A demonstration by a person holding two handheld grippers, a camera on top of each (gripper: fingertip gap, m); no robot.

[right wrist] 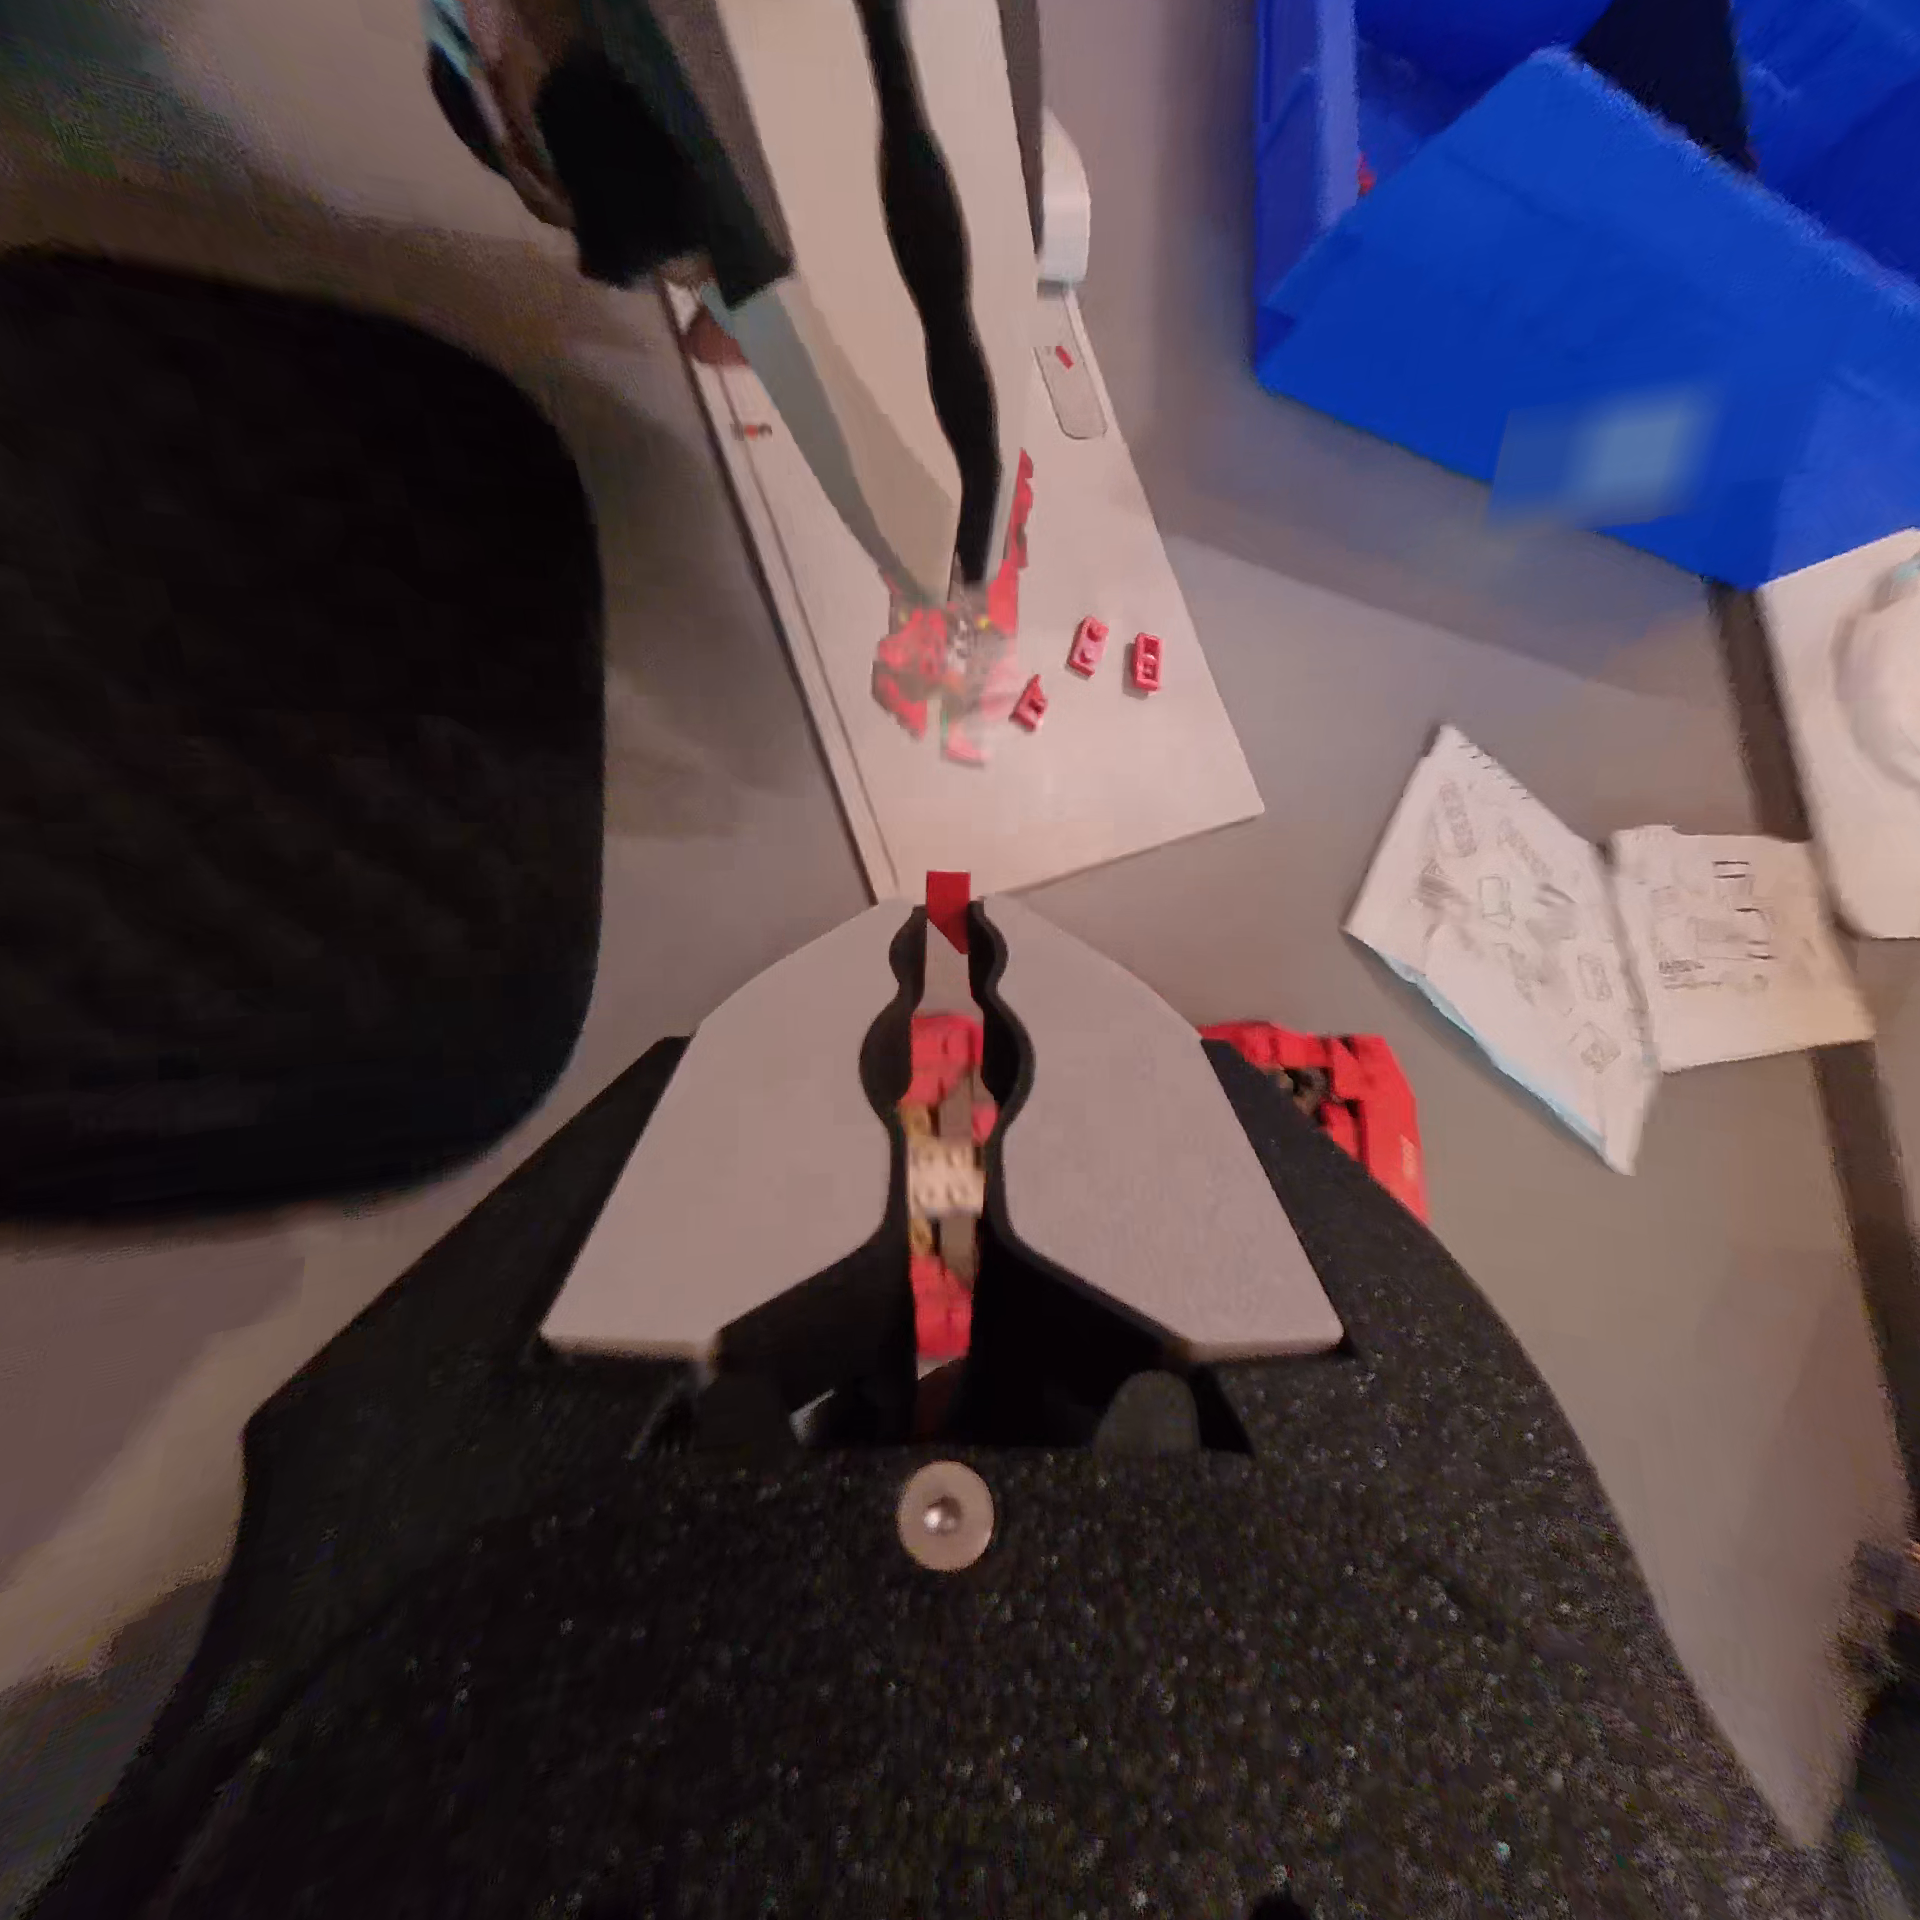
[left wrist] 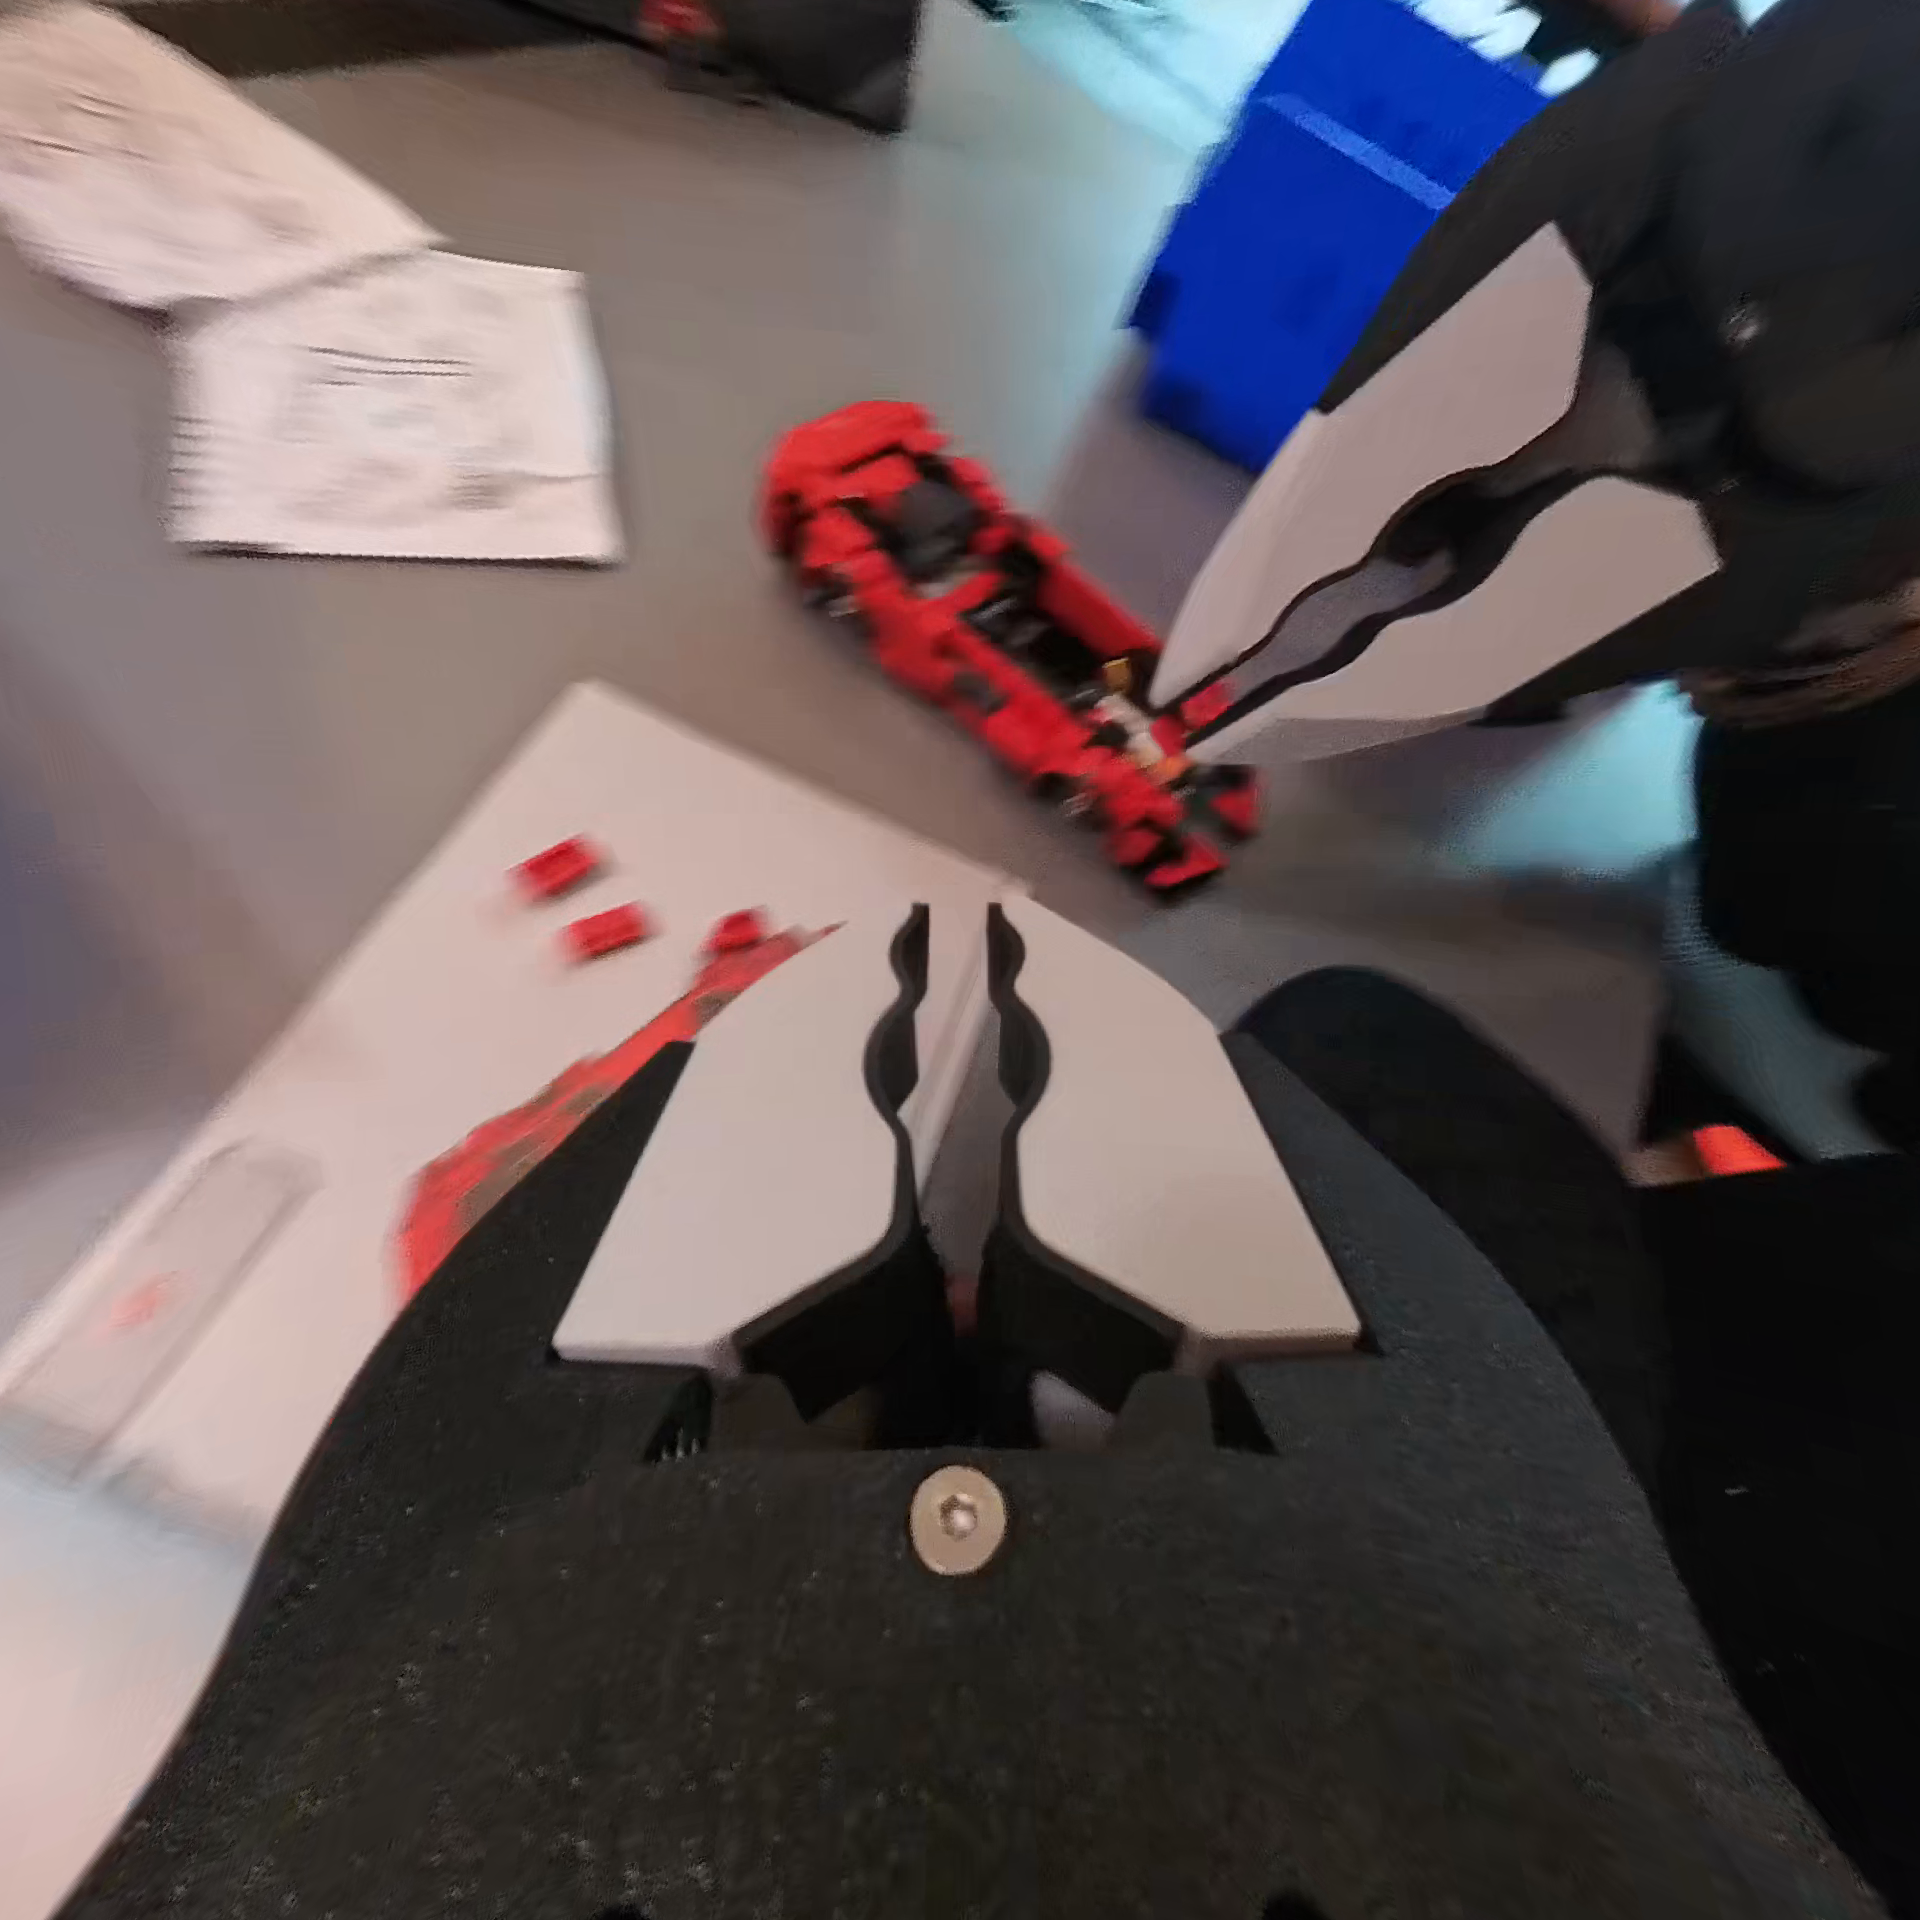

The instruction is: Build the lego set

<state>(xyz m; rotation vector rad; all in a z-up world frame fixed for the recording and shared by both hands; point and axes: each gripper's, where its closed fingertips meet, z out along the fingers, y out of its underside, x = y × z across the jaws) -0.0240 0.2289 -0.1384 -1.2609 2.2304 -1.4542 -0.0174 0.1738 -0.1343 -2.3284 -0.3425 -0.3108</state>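
A partly built red lego car [left wrist: 987, 644] lies on the grey table. My right gripper [right wrist: 945, 920] is shut on a small red piece [right wrist: 945, 891] and hovers over one end of the car [right wrist: 1340, 1091]; the left wrist view shows it [left wrist: 1179, 717] with its tips at that end. My left gripper [left wrist: 956, 920] is narrowly open with nothing between its tips, above a white tray [left wrist: 623, 790]. The tray [right wrist: 1091, 800] holds three loose red pieces [right wrist: 1088, 657] and a clear bag of red pieces [right wrist: 925, 675] under the left gripper's tips. Both views are blurred.
White instruction sheets [left wrist: 395, 416] lie beyond the tray, also in the right wrist view [right wrist: 1558, 935]. Blue bins [right wrist: 1558, 291] stand at the table's side. A large black padded object [right wrist: 260, 727] sits beside the tray. A dark box [left wrist: 727, 52] is at the far edge. About 6 cm separates my left fingertips from my right.
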